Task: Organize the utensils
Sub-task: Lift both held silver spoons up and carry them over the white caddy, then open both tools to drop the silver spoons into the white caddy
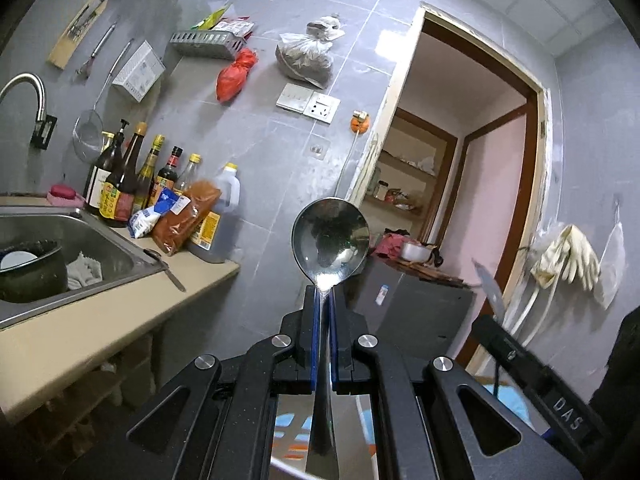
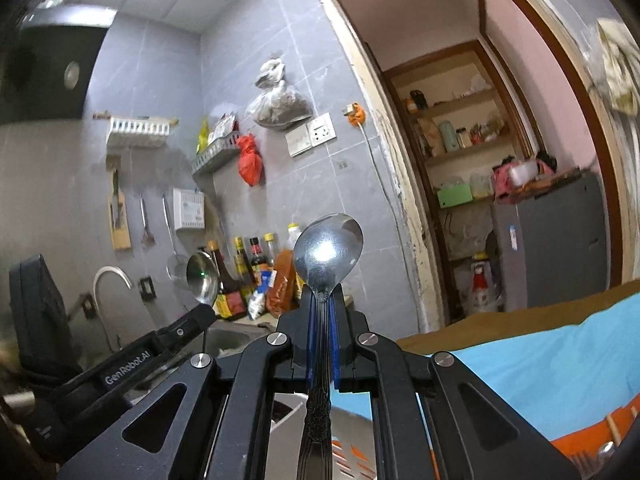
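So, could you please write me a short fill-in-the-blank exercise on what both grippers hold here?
1. The left gripper is shut on a ____.
2. The right gripper holds a spoon with its bowl pointing ____.
3. The bottles stand beside the ____.
4. A red bag hangs on the ____.

Missing words: spoon; up; sink; wall

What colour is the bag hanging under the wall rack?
Red plastic bag, clearest in the left wrist view.

we see even, cool indoor light, glare on both spoon bowls (image 1: 330, 236) (right view's left side smeared), and fisheye bending with dark corners.
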Demonstrator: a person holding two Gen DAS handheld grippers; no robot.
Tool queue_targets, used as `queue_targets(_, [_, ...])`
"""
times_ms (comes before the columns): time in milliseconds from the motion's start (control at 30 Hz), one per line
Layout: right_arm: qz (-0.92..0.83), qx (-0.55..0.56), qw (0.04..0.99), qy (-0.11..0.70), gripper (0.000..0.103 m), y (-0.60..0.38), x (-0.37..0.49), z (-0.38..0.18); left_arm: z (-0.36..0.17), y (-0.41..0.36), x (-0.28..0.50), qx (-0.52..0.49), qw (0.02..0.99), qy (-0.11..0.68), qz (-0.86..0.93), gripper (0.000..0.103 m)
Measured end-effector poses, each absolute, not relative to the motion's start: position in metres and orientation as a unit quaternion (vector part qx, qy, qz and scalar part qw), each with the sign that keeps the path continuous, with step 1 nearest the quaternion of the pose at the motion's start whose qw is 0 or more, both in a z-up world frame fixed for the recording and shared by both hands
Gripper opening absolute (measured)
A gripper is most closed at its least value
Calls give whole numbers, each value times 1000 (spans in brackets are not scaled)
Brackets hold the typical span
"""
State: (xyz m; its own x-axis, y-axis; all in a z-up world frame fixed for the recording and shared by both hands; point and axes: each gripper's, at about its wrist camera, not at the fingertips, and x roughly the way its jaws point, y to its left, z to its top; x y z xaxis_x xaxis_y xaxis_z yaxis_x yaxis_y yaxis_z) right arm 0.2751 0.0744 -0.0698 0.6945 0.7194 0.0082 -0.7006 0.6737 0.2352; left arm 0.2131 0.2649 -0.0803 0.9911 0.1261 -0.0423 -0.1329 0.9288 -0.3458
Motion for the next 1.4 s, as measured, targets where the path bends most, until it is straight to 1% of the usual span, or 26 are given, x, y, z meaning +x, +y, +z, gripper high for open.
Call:
queue_targets(67, [388, 96, 916, 39, 4, 77, 273, -74, -83, 261, 210, -167, 984, -3, 69, 2])
queue_targets(233, [387, 87, 917, 38, 5, 79, 271, -79, -84, 254, 207, -146, 987, -6, 72, 2])
queue_targets(367, [393, 80, 915, 43, 6, 78, 268, -82, -85, 251, 202, -139, 988, 0, 67, 2])
queue_targets(533, [401, 68, 912, 58, 6, 73, 263, -81, -85, 248, 195, -129, 990, 27, 56, 4])
queue_targets(600, [401, 67, 911, 66, 9, 71, 261, -81, -85, 248, 193, -134, 989, 38, 53, 5])
queue_targets(633, [400, 66, 911, 73, 12, 70, 261, -81, -84, 248, 192, -139, 988, 45, 53, 6])
queue_targets(667, [399, 69, 911, 79, 15, 69, 261, -81, -82, 248, 190, -142, 987, 50, 52, 9])
queue_targets(700, [398, 73, 910, 85, 17, 67, 261, -79, -80, 247, 189, -142, 987, 52, 52, 11])
queue_targets(833, [398, 89, 907, 102, 22, 56, 258, -67, -64, 243, 180, -141, 986, 67, 53, 32])
queue_targets(867, [400, 93, 906, 105, 28, 53, 258, -62, -59, 242, 179, -143, 986, 71, 53, 35])
queue_targets(900, [403, 97, 903, 111, 33, 51, 258, -57, -55, 241, 178, -145, 985, 78, 54, 35])
queue_targets(933, [407, 101, 900, 117, 42, 49, 259, -54, -49, 239, 176, -147, 984, 86, 57, 35])
queue_targets(967, [410, 108, 897, 128, 46, 45, 260, -48, -45, 238, 176, -149, 983, 93, 60, 37])
queue_targets(1033, [410, 115, 894, 139, 46, 38, 261, -40, -36, 236, 173, -157, 980, 107, 66, 40])
queue_targets(1100, [402, 127, 895, 146, 50, 24, 258, -26, -26, 230, 168, -162, 978, 114, 73, 47])
queue_targets(1167, [388, 132, 901, 143, 63, 8, 254, -14, -16, 223, 163, -164, 977, 113, 77, 64])
queue_targets(1200, [383, 132, 903, 142, 67, 2, 253, -9, -10, 218, 160, -165, 977, 112, 77, 68])
queue_targets(1233, [373, 132, 908, 140, 74, -9, 250, -2, -3, 210, 157, -165, 977, 109, 78, 73])
queue_targets(1267, [360, 129, 913, 141, 80, -18, 248, 3, 1, 206, 157, -164, 978, 109, 77, 76])
queue_targets(1333, [344, 125, 920, 140, 85, -37, 244, 12, 12, 190, 153, -157, 979, 106, 74, 87])
queue_targets(1367, [332, 120, 926, 138, 89, -47, 241, 16, 17, 180, 151, -154, 980, 101, 73, 89])
queue_targets(1400, [324, 116, 929, 135, 91, -55, 238, 19, 22, 172, 150, -150, 982, 96, 72, 93])
